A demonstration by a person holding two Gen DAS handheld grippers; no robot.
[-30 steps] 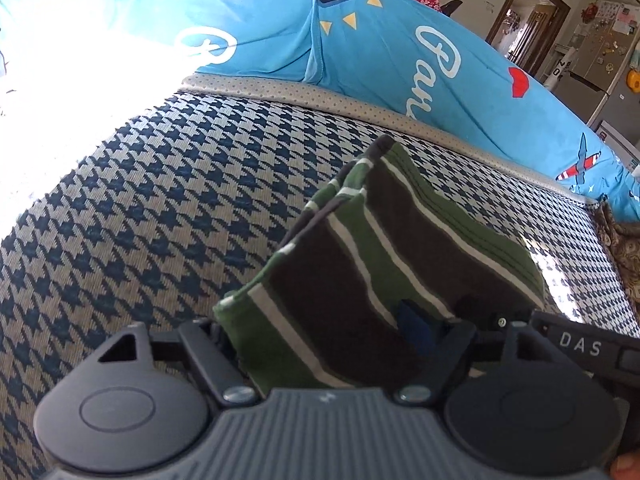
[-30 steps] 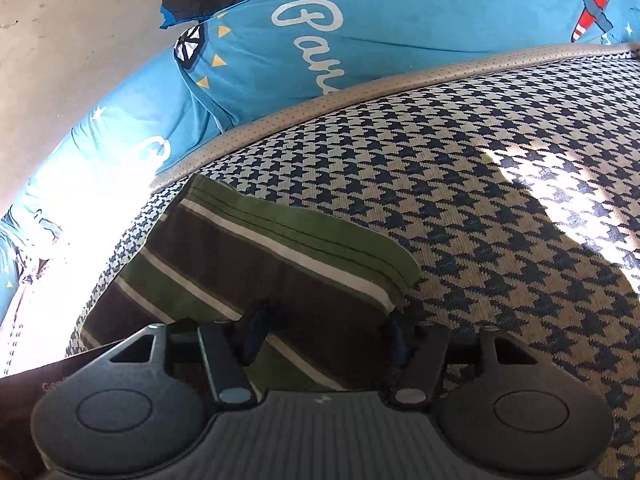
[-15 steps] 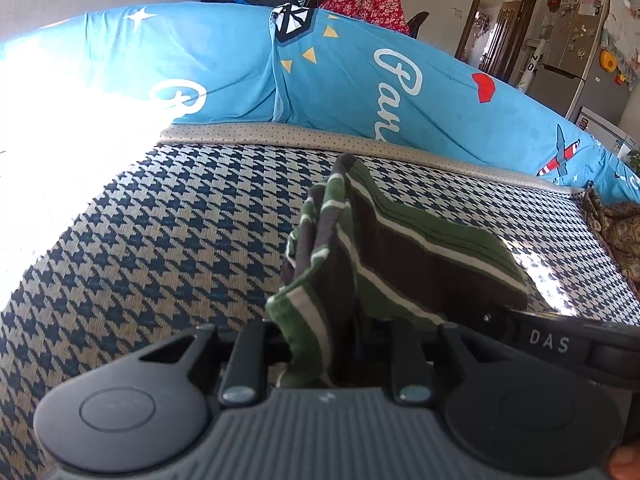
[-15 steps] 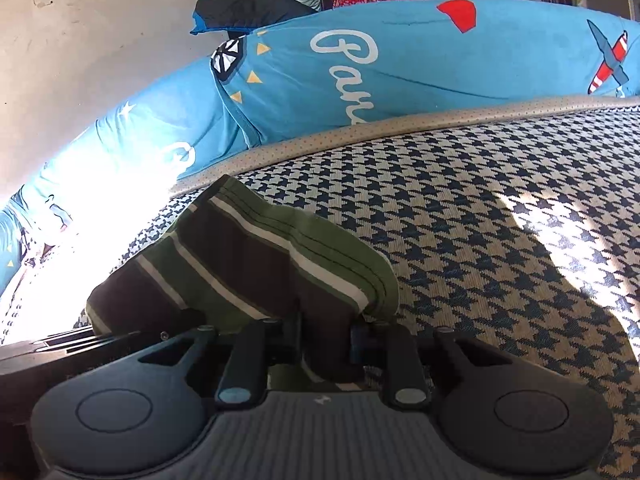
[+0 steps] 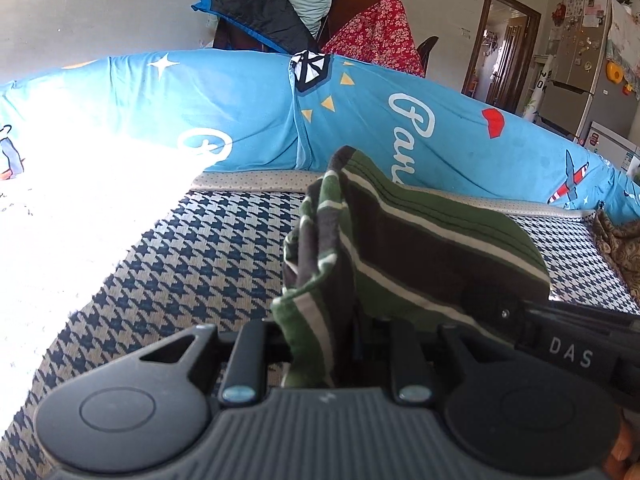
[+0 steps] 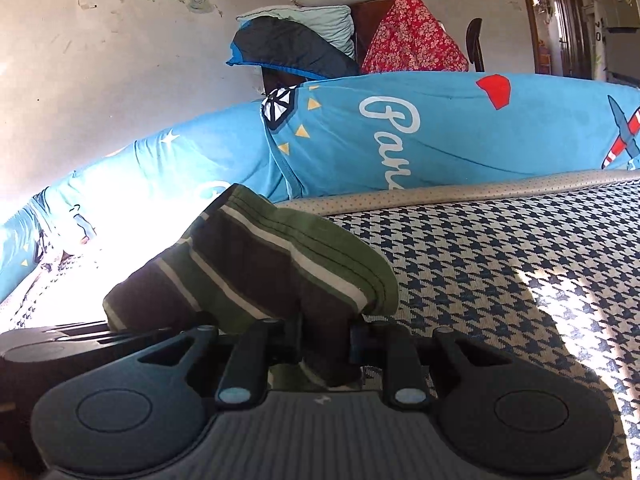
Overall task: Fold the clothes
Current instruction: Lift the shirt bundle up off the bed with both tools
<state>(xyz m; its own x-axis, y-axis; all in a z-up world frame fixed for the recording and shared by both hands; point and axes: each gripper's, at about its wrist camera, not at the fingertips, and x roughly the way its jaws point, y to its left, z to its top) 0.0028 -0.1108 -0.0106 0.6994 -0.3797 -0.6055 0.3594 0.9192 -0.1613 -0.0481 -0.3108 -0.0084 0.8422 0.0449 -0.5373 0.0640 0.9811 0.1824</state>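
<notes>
Above the houndstooth cover, both grippers' fingers clamp the striped garment side by side.

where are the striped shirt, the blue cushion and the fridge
striped shirt (image 5: 432, 256), left wrist view, on its brown band
blue cushion (image 6: 460, 140), right wrist view, beside the white lettering
fridge (image 5: 576, 64), left wrist view, on its upper door
</notes>
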